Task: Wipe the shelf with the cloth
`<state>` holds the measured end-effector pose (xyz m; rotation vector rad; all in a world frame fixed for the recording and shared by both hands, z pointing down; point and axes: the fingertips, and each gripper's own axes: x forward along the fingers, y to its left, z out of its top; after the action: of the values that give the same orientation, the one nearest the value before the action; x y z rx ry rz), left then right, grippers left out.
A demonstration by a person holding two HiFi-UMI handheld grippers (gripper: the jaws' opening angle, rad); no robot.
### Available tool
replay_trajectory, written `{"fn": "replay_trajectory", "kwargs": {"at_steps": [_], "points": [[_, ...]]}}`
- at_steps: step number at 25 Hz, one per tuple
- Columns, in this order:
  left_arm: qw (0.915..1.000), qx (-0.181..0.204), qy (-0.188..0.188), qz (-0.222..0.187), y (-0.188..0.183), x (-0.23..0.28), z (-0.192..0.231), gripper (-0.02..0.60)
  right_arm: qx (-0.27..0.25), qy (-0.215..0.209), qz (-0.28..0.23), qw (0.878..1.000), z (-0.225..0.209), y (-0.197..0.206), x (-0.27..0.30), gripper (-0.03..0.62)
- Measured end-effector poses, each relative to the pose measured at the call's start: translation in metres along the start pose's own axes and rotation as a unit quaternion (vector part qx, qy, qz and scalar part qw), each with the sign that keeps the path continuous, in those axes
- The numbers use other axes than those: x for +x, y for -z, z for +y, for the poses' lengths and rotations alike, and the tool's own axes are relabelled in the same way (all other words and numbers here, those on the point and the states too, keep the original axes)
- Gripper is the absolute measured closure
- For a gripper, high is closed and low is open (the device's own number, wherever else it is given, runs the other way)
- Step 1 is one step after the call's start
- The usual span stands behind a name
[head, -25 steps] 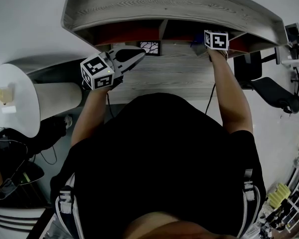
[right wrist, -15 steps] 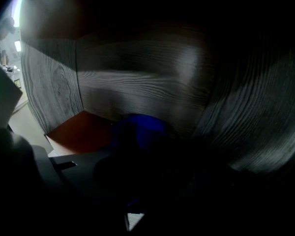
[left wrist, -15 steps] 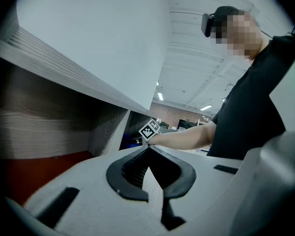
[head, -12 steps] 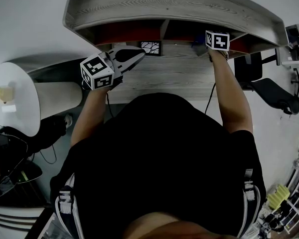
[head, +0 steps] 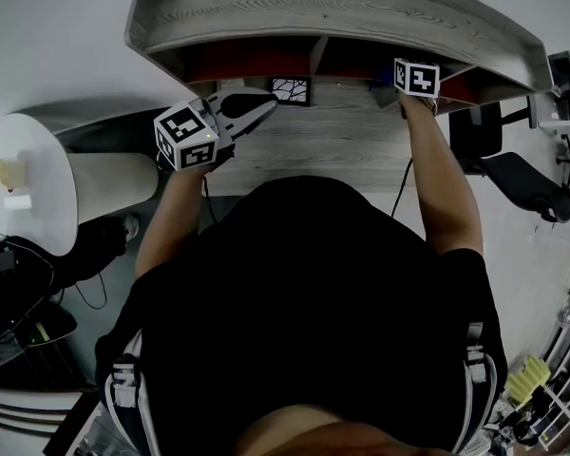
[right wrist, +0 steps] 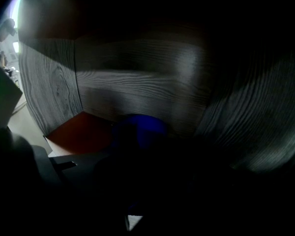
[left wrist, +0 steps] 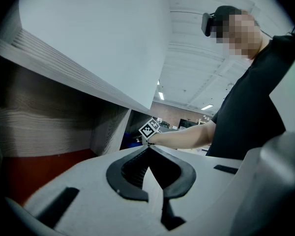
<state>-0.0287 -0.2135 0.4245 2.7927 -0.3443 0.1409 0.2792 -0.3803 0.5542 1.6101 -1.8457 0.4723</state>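
The grey wood-grain shelf unit point(head: 332, 136) has red-backed compartments under its top board. My right gripper point(head: 404, 82) reaches into the right compartment, shut on a blue cloth point(head: 374, 85). In the right gripper view it is dark, and the blue cloth point(right wrist: 137, 128) bunches at the jaw tips against the wood wall point(right wrist: 137, 77), beside a red panel point(right wrist: 78, 134). My left gripper point(head: 271, 104) hovers over the shelf's left part, shut and holding nothing. In the left gripper view its jaws point(left wrist: 148, 150) meet in front of the left compartment.
A small framed picture point(head: 291, 90) stands on the shelf near the middle divider point(head: 313, 55). A round white table point(head: 28, 188) is at the left, and a black chair point(head: 522, 179) at the right. The person's body fills the lower half of the head view.
The right gripper with the cloth has edged slightly to the right inside the compartment. The left gripper has stayed where it was.
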Motion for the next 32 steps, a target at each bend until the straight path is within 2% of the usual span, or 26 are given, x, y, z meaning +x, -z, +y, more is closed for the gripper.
{"fn": "replay_trajectory", "kwargs": {"at_steps": [5,14,23,32], "points": [[1.0,-0.002,-0.001,0.001,0.0,-0.005,-0.003,0.566,-0.039,0.004,-0.005,0.999,0.016,-0.007,0.0,0.533],[0.9999,-0.007,-0.011,0.003,0.007,-0.016,-0.005,0.566,-0.081,-0.039,-0.013,0.996,0.078,-0.022,0.007,0.533],[0.9998,-0.011,-0.018,0.005,0.011,-0.027,-0.005,0.566,-0.101,-0.074,-0.029,0.992,0.132,-0.036,0.01,0.533],[0.9997,-0.013,-0.019,0.006,0.015,-0.037,-0.003,0.566,-0.106,-0.087,-0.034,0.99,0.158,-0.043,0.012,0.533]]}}
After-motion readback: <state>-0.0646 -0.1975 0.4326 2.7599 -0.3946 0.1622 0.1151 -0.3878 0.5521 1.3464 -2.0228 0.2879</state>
